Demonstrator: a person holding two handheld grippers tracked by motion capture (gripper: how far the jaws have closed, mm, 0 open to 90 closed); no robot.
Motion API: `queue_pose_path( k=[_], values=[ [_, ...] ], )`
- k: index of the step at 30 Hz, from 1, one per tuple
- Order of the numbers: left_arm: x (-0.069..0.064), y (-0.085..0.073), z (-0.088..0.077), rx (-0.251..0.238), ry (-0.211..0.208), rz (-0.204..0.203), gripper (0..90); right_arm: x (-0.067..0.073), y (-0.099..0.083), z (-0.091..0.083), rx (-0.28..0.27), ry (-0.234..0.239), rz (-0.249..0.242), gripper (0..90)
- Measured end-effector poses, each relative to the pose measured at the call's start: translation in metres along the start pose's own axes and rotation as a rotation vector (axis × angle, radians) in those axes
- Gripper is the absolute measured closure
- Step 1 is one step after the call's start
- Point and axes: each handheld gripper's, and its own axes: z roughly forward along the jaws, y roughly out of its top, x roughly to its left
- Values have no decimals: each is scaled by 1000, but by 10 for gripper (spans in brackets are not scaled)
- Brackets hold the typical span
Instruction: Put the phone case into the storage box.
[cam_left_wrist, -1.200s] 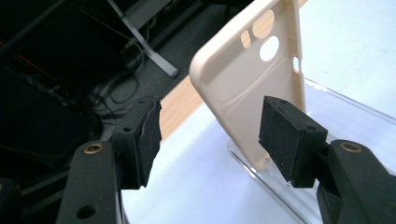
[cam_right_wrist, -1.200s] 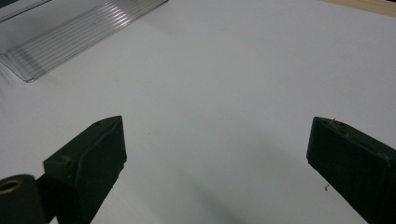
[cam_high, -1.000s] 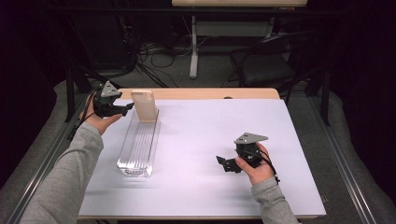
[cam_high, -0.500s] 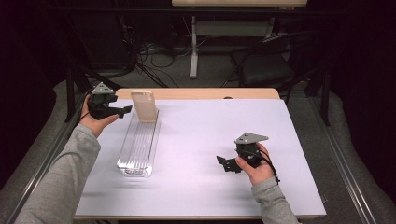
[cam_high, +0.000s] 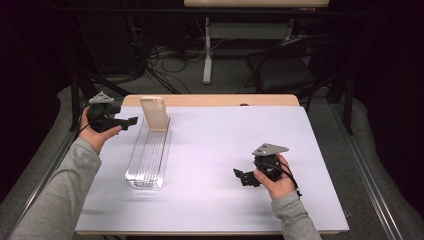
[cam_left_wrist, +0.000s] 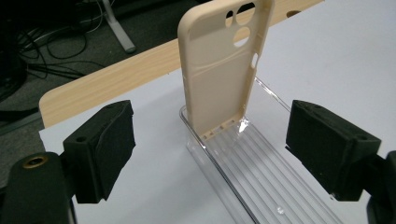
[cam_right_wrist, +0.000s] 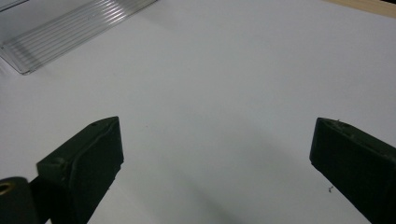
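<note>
Upper left of the high view: phone case (cam_high: 154, 113) stands upright at the far end of the clear tray (cam_high: 148, 161). Our left gripper (cam_high: 131, 120), just been opening, stands released beside it; right gripper (cam_high: 245, 177) released, empty. Case looks light, flexible, tippy; we'd pinch its side edges.

Lighting: bright, even overhead light on the white table (cam_high: 215, 165); surroundings beyond it fall to near black. Shadows: soft, faint smudges under the hands (no hard edges). Glare: small highlights on the clear tray (cam_left_wrist: 261, 163) ridges, brightest beside the foot of the cream phone case (cam_left_wrist: 219, 70). Focus: high view soft and slightly grainy; both gripper views blur the near black pads. Edge distortion: mild.
</note>
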Motion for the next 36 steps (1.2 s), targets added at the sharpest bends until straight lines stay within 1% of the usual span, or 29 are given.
queue_pose_path(
  k=[2, 3, 9, 11, 13, 15, 18, 19, 21, 23, 26, 29, 34, 36],
  values=[
    [-1, -1, -4, -5, -12, -10, 157, -1, -2, -3, -1, -6, 0, 17],
    [-2, -2, -5, -10, -22, -16, 157, -1, -2, -5, -2, -11, -8, 11],
    [-9, -5, -13, -10, -50, -2, 158, -3, -7, -13, -5, -24, -9, 0],
    [-12, -5, -16, -9, -50, -1, 159, -4, -8, -16, -6, -26, -11, 0],
    [-16, -7, -19, -18, -59, 6, 161, -5, -9, -19, -7, -26, -13, 0],
    [-19, -8, -22, -31, -66, -3, 161, -5, -11, -21, -8, -28, -9, 0],
    [-25, -12, -26, -49, -93, -6, 159, -5, -13, -26, -12, -26, -8, 0],
    [-27, -13, -28, -51, -103, -3, 158, -5, -14, -27, -14, -28, -4, 0],
    [-31, -15, -31, -52, -102, 7, 155, -5, -15, -29, -13, -30, -5, 0],
    [-35, -18, -33, -60, -116, 11, 153, -5, -17, -30, -14, -32, -7, 0],
    [-42, -22, -36, -64, -129, 30, 105, -5, -19, -32, -17, -32, 1, 0],
    [-48, -25, -38, -74, -146, 32, 72, -6, -21, -34, -17, -33, 2, 0],
    [-57, -32, -42, -88, -142, 53, 49, -5, -24, -36, -24, -34, 7, 0],
    [-61, -36, -43, -92, -131, 64, 40, -6, -25, -37, -25, -33, 6, 0]
  ],
)
